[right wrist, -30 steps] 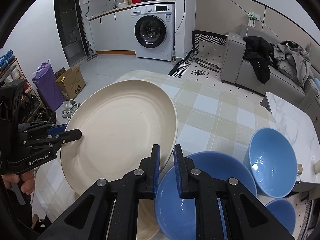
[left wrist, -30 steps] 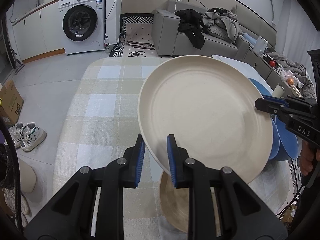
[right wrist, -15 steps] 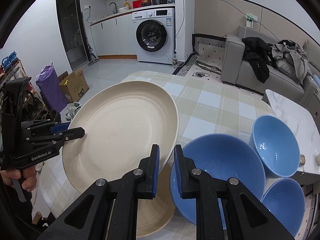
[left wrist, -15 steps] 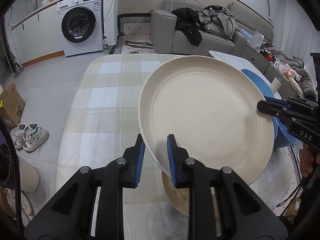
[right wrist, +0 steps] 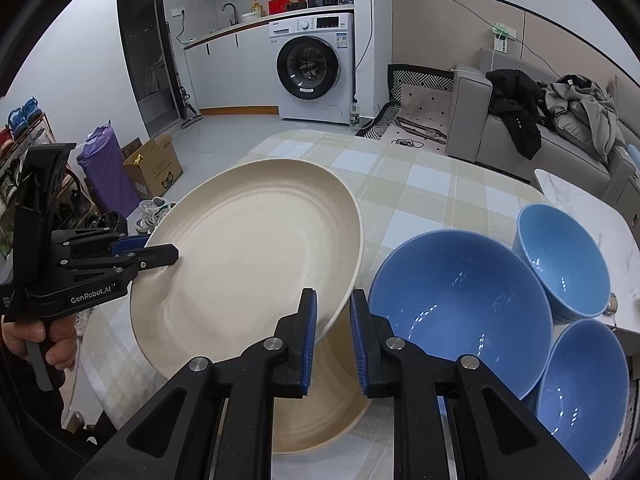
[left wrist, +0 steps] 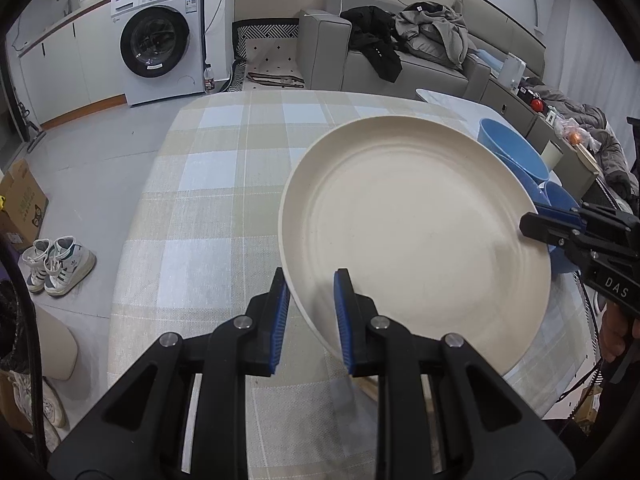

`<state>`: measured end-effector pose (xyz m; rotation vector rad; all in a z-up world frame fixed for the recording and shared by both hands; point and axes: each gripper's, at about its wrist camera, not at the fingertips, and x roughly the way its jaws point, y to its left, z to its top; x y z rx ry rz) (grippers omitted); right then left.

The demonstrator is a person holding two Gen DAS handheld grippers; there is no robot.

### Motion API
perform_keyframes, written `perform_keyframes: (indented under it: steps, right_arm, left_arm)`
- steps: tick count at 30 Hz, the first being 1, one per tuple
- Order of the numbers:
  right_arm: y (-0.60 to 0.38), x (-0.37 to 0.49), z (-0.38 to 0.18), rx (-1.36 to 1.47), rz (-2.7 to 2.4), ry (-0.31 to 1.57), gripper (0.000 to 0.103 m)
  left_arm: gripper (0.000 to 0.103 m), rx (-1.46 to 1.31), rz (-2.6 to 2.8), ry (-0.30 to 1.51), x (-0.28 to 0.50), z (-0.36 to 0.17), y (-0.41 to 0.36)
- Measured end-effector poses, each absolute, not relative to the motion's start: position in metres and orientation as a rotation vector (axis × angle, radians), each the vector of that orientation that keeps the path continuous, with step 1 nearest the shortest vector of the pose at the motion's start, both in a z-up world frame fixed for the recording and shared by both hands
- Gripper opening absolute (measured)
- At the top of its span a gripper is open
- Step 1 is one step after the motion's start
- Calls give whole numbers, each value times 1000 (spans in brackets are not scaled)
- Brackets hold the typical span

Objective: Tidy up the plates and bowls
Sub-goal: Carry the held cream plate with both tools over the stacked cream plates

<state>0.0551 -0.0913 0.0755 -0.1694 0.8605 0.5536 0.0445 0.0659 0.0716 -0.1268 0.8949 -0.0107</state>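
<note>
Left wrist view — item one: large cream plate [left wrist: 416,232], right of centre in the frame, held clear of the checked tablecloth [left wrist: 208,216] and tilted. Left gripper [left wrist: 310,304], lower centre, is clamped on the plate's near rim, one blue pad under the edge and one over it. Right gripper [left wrist: 538,220] enters from the right edge of the frame and pinches the opposite rim.

Right wrist view — same plate [right wrist: 248,264] at left centre; right gripper [right wrist: 333,320] at lower centre closed on its rim, left gripper [right wrist: 160,254] at the left edge gripping the far side, a hand [right wrist: 48,340] below on its handle. Item two: a second cream plate [right wrist: 320,420] lying flat on the cloth, lower centre, partly under the raised one and partly hidden by the gripper body. Items three to five: large blue bowl [right wrist: 460,304] at right centre, and two smaller blue bowls, one at upper right [right wrist: 560,264] and one at lower right [right wrist: 584,396], all close together, apparently touching.

Step in hand, by judgement: two-handed carry of the raised plate toward the flat one, to stack cream on cream. Stack not yet made.

Next move calls for: levelling the plate, centring it over the lower plate, lowering both hands evenly, and releasing both rims only once it is seated. Risk: the large bowl sits just beside the plate's right edge, so a knock is possible.
</note>
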Motion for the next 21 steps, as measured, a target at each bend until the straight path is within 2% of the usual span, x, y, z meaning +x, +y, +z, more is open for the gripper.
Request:
perform_keyframes:
  steps: [21]
  right_arm:
    - [-91,22,34,-158,552,883,19]
  left_arm:
    - [19,-49,-1,926,32,39,56]
